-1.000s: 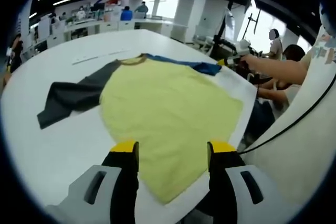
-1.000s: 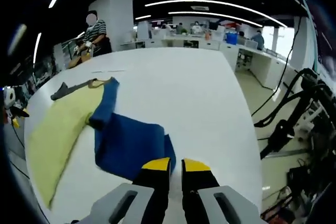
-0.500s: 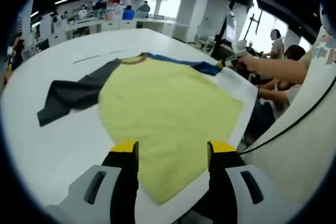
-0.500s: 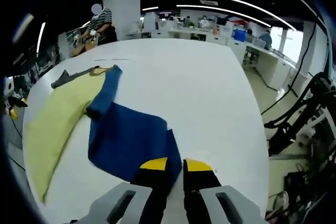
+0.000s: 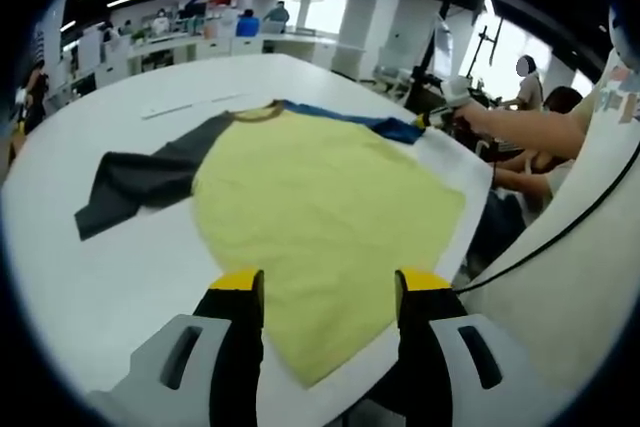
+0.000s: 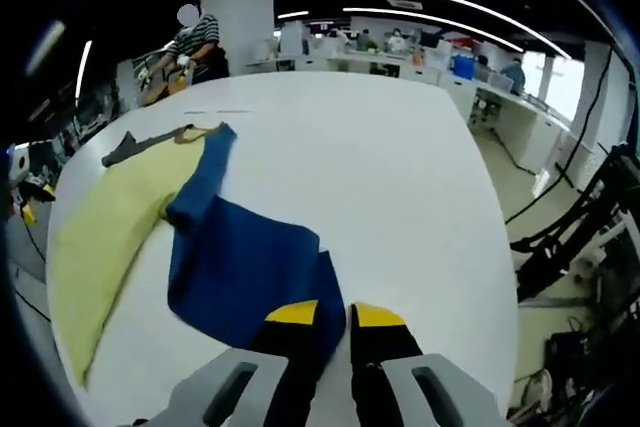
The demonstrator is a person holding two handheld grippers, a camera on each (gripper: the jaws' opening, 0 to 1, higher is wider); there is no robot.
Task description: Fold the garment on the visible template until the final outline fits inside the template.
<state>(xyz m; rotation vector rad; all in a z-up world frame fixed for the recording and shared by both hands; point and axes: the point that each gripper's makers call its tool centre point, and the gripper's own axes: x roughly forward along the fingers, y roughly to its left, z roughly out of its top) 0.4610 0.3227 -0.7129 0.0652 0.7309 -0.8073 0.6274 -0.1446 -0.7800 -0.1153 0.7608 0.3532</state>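
Here the blue sleeve [image 6: 245, 262] sits between the right gripper [image 6: 334, 315] jaws.

Hidden between the right gripper [image 6: 333, 315] tips: the blue sleeve [image 6: 250, 267] cuff (pinched or merely beside, impossible to tell). Lost over the table [image 5: 120, 277] near edge: the garment [image 5: 320, 217] hem corner. Too small to make out: any template outline.

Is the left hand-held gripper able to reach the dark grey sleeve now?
Probably yes. The left hand-held gripper hangs open over the yellow body, and the dark grey sleeve lies flat on the white table with nothing between them.
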